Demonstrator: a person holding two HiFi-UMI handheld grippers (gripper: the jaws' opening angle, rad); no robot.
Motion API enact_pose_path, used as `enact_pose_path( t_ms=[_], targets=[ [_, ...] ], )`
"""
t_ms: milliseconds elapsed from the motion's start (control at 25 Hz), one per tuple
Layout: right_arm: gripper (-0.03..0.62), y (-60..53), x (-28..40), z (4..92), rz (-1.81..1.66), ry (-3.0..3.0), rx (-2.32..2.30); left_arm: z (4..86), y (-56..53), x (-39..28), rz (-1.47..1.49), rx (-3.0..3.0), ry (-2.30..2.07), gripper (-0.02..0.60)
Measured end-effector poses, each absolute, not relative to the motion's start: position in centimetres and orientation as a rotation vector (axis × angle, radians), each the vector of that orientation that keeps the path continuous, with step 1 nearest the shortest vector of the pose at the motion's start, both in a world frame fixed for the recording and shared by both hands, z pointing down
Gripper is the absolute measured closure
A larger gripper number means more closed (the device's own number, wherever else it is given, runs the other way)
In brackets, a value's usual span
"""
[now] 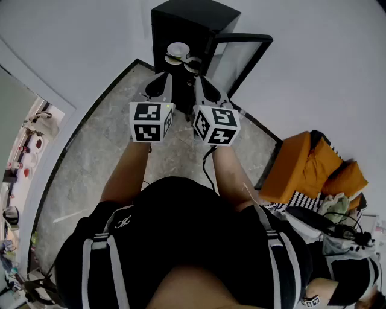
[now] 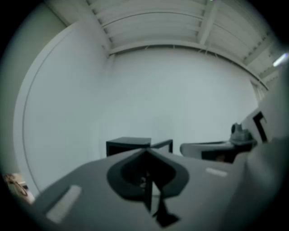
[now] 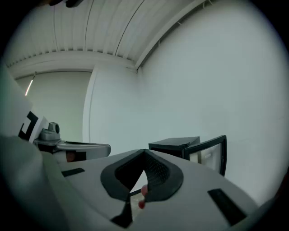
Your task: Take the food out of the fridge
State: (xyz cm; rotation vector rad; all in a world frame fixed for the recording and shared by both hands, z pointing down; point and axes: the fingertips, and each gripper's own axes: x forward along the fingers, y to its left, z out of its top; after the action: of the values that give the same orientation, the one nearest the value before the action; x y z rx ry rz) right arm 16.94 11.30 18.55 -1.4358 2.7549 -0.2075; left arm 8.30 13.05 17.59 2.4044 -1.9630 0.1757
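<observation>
A small black fridge [image 1: 181,18] stands in the corner of the white walls, its glass door [image 1: 241,57] swung open to the right. Round white dishes [image 1: 178,50] show inside it, and what they hold is too small to tell. My left gripper [image 1: 161,77] and right gripper [image 1: 199,79] are held side by side, level, pointing at the fridge and short of it. Both are shut with nothing between the jaws. The left gripper view shows its tips [image 2: 145,152] closed below the fridge [image 2: 128,145]. The right gripper view shows its tips [image 3: 143,154] closed beside the fridge [image 3: 174,145] and door [image 3: 210,155].
The floor is grey stone tile [image 1: 102,145] with a black cable [image 1: 208,172] running across it. An orange cushioned seat [image 1: 301,166] and a heap of bags and cloth [image 1: 338,223] lie at the right. Cluttered shelves [image 1: 30,139] show beyond the left wall.
</observation>
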Motion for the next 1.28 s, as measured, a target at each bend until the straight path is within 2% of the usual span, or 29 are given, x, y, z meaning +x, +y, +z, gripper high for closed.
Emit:
enact_pose_path(
  t_ms=[360, 1280],
  targets=[
    [0.597, 10.0, 19.1, 18.4, -0.235, 2.724, -1.402, 18.0, 11.6, 9.4, 0.097, 2.343, -1.928, 0.583],
    [0.597, 8.8, 21.1, 20.2, -0.212, 2.808, -1.339, 20.7, 11.1, 12.4, 0.135, 2.266, -1.961, 0.583]
  ],
)
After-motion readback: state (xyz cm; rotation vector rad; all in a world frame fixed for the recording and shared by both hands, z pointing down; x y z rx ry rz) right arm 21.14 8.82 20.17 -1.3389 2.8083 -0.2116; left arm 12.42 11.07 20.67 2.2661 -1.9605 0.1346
